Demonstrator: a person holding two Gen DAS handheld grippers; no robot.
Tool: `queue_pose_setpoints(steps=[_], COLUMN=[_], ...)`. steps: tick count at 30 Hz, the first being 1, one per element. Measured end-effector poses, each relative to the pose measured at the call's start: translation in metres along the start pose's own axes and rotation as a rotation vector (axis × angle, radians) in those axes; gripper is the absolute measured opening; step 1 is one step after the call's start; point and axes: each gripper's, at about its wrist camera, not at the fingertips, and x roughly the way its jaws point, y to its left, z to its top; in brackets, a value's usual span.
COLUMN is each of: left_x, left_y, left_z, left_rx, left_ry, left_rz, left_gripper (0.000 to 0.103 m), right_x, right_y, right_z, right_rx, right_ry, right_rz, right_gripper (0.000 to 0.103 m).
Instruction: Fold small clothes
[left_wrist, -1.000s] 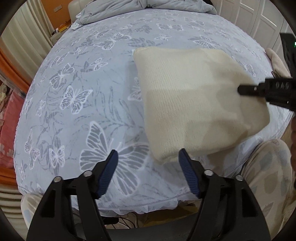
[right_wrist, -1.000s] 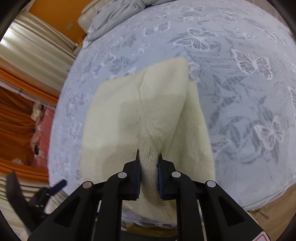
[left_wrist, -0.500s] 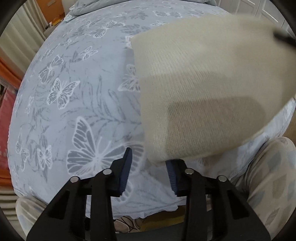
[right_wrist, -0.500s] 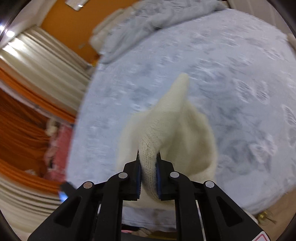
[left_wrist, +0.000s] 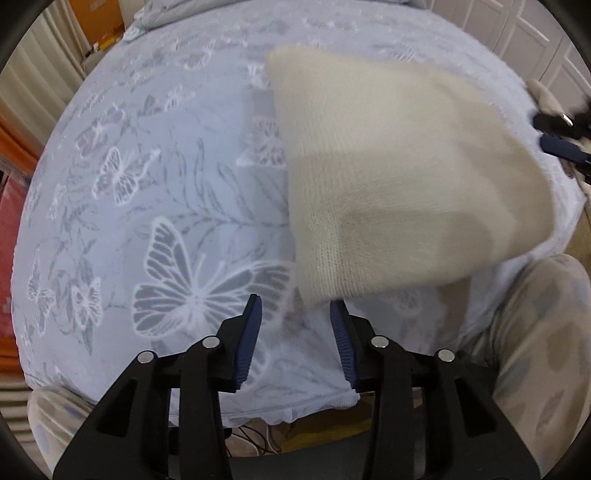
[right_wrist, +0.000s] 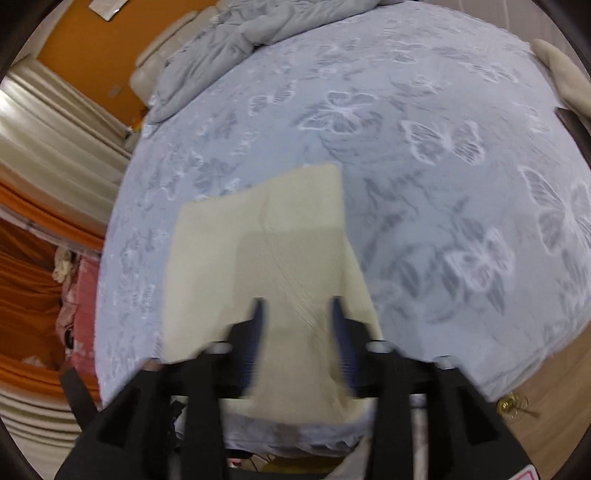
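Observation:
A cream knitted garment (left_wrist: 399, 177) lies folded flat on the butterfly-print bed cover (left_wrist: 155, 184), near the bed's front edge. My left gripper (left_wrist: 295, 314) is open, and the garment's near left corner sits just between its fingertips without being pinched. In the right wrist view the garment (right_wrist: 258, 236) lies below my right gripper (right_wrist: 295, 314), which is open and blurred, its fingers spread over the garment's near edge. The right gripper also shows at the far right of the left wrist view (left_wrist: 561, 142).
A crumpled grey duvet (right_wrist: 229, 40) lies at the head of the bed. Another cream garment (right_wrist: 565, 74) sits at the bed's far right. Orange curtains (right_wrist: 26, 295) hang on the left. The person's patterned trouser legs (left_wrist: 535, 332) stand against the bed's front edge.
My right gripper has opened and let go of the garment's fold, which has dropped flat onto the bed. My left gripper, which had narrowed half a second ago, has opened wider again.

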Motion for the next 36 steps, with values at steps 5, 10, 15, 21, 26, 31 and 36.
queue_pose_setpoints(steps=[5, 10, 15, 21, 26, 31, 36], left_x=[-0.027, -0.045, -0.034, -0.029, -0.029, -0.02, -0.004], left_y=[0.002, 0.005, 0.004, 0.005, 0.002, -0.013, -0.016], left_z=[0.008, 0.025, 0.039, 0.039, 0.034, 0.028, 0.029], left_rx=[-0.028, -0.039, -0.056, -0.055, -0.054, -0.013, 0.003], left_ry=[-0.075, -0.129, -0.12, -0.114, -0.108, -0.09, -0.069], left_rz=[-0.003, 0.017, 0.024, 0.021, 0.0, -0.006, 0.065], left_gripper=[0.053, 0.059, 0.06, 0.061, 0.069, 0.07, 0.071], right_x=[0.059, 0.012, 0.083, -0.013, 0.0, 0.014, -0.023], right_y=[-0.003, 0.035, -0.009, 0.004, -0.02, -0.022, -0.022], right_z=[0.021, 0.043, 0.026, 0.01, -0.034, -0.047, -0.049], right_rx=[0.002, -0.149, -0.117, -0.097, -0.063, -0.044, -0.043], right_ry=[0.115, -0.082, 0.093, -0.028, 0.143, 0.147, 0.088], right_rz=[-0.021, -0.03, -0.171, -0.099, -0.076, -0.048, -0.049], right_gripper=[0.036, 0.012, 0.013, 0.022, 0.04, 0.01, 0.008])
